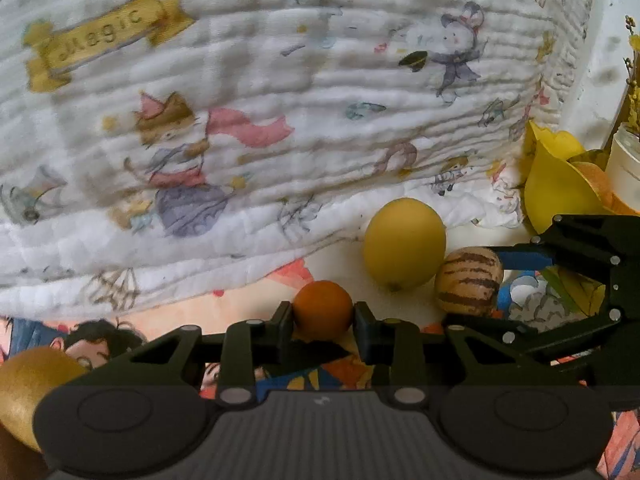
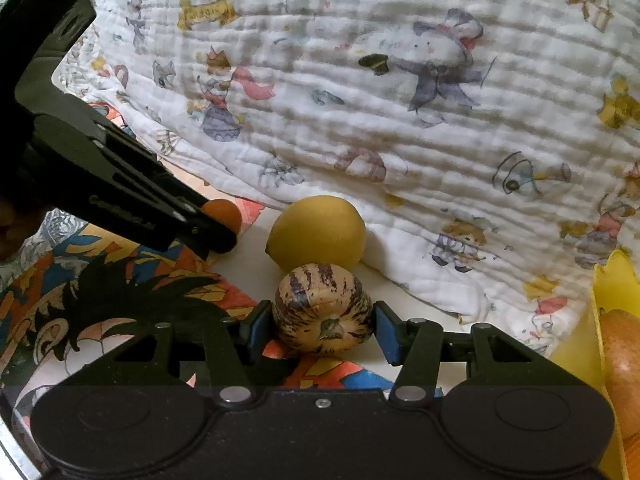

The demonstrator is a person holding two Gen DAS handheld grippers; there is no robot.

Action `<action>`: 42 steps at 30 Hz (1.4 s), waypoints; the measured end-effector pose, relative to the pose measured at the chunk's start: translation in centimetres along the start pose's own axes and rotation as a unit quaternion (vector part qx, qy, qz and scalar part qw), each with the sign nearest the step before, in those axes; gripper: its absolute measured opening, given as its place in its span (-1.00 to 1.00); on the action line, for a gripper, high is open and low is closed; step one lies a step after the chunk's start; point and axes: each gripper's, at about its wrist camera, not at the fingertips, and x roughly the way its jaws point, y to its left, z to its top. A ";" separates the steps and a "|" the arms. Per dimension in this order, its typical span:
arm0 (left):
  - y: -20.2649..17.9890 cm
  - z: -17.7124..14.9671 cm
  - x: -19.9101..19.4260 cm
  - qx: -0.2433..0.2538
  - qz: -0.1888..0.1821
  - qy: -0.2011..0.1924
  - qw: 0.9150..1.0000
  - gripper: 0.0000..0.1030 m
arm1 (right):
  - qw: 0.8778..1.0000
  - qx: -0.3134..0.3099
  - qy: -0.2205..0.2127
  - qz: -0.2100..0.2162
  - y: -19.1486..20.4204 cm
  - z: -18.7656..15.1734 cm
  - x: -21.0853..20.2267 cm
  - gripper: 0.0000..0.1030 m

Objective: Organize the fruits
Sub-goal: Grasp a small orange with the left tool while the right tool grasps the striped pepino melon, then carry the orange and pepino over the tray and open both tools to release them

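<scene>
A small orange fruit (image 1: 322, 309) sits between the black pads of my left gripper (image 1: 323, 320), which is shut on it from both sides. My right gripper (image 2: 322, 330) is shut on a tan fruit with dark purple stripes (image 2: 323, 304), its blue pads touching each flank. A yellow lemon (image 1: 404, 244) lies just behind both fruits, touching the striped fruit (image 1: 468, 286). The right wrist view shows the lemon (image 2: 316, 232) and the left gripper's fingers (image 2: 208, 232) with the orange fruit (image 2: 224, 213) partly hidden behind them. All three fruits rest on a colourful cartoon-print surface (image 2: 120, 280).
A white quilt with cartoon prints (image 1: 280, 120) rises close behind the fruits. A yellow tray (image 2: 616, 280) at the right holds an orange-coloured fruit (image 2: 624, 360). A white vase with yellow flowers (image 1: 624, 168) stands beyond it. A golden-brown fruit (image 1: 24, 392) lies at the near left.
</scene>
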 end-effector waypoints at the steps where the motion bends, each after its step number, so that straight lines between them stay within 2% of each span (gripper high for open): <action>1: 0.0 -0.2 -0.3 0.000 0.001 0.002 1.000 -0.32 | 1.000 -0.001 -0.002 0.000 0.1 0.0 -0.2 0.08; 12: -0.7 -2.3 -4.8 0.014 0.021 0.006 1.000 -0.32 | 1.000 -0.005 -0.022 0.011 1.8 0.2 -2.6 0.07; 19: -1.3 -3.9 -8.9 0.005 0.023 -0.006 1.000 -0.32 | 0.999 -0.017 -0.040 0.026 3.7 0.4 -6.0 0.07; 25: -1.5 -6.7 -12.6 -0.014 0.019 -0.005 1.000 -0.32 | 0.996 -0.013 -0.065 0.055 6.4 -0.8 -9.3 0.07; 29: -1.2 -9.3 -15.5 -0.050 0.015 0.000 0.999 -0.32 | 0.994 -0.014 -0.072 0.077 8.6 -1.9 -11.1 0.07; 37: -1.5 -13.9 -20.7 -0.067 0.026 -0.010 0.997 -0.32 | 0.990 -0.024 -0.077 0.117 12.7 -3.7 -14.6 0.07; 42: -1.9 -16.4 -22.8 -0.071 0.023 -0.020 0.997 -0.32 | 0.988 -0.024 -0.065 0.137 14.4 -5.4 -16.1 0.07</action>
